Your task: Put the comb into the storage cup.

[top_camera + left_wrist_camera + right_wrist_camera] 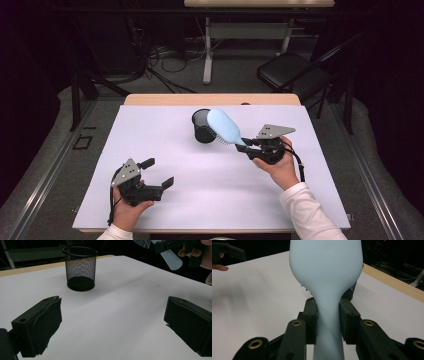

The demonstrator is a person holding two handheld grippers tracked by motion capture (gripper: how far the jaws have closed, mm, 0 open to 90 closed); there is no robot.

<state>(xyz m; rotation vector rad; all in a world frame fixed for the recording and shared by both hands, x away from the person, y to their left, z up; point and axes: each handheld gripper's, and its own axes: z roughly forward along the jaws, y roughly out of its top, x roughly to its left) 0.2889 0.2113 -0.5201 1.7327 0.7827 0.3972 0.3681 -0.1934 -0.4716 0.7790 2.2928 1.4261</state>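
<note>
While the right gripper (248, 142) clamps the pale blue hairbrush (223, 126) by its handle, the head hangs over the mesh cup (201, 126) at twelve o'clock. Carrying step, I'd say; next, tip it down inside. Left gripper (161, 172) idles, jaws apart, empty.

No text, label, brand, number or sign is showing legibly anywhere: nothing readable is appearing on the pale blue plastic hairbrush (223, 126), the black wire-mesh cup (80, 268), or the white sheet covering the table (210, 200).
</note>
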